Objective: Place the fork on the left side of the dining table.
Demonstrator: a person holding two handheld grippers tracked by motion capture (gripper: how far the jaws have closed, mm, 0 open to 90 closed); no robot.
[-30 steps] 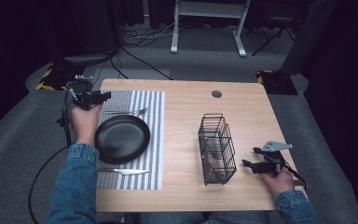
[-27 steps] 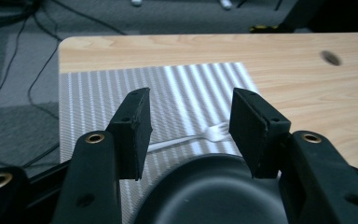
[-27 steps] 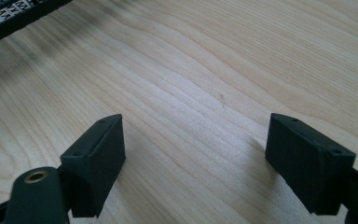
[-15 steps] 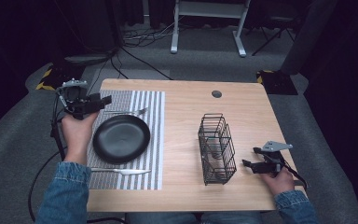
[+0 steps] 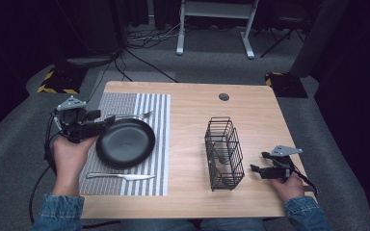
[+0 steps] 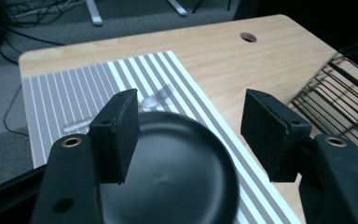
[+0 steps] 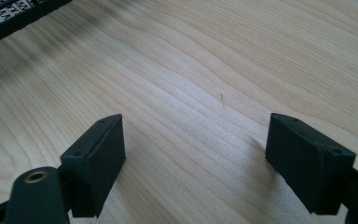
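A black plate (image 5: 125, 143) lies on a striped placemat (image 5: 156, 108), with a fork (image 5: 131, 115) just behind it and a knife (image 5: 120, 176) in front. My left gripper (image 5: 107, 121) hovers at the plate's left rim. Its jaws have just been opening and stand open, with the plate (image 6: 177, 177) below them and no pad pressing on it. The fork (image 6: 154, 99) shows blurred beyond the left gripper (image 6: 191, 112). My right gripper (image 5: 256, 168) rests low at the table's right, open over bare wood, just right of a black wire basket (image 5: 224, 153). Nothing lies between the right gripper (image 7: 196, 135) jaws.
The wire basket (image 7: 9, 18) stands upright right of centre, close to the right gripper's tips. A round cable hole (image 5: 224, 96) sits near the table's far edge. Cables trail off the table's left side. A metal stand (image 5: 212, 24) is on the floor behind.
The left hand has drawn back from the mat's far left corner towards the person, off the mat, and its gripper now points at the plate's left rim. The right hand has not moved.
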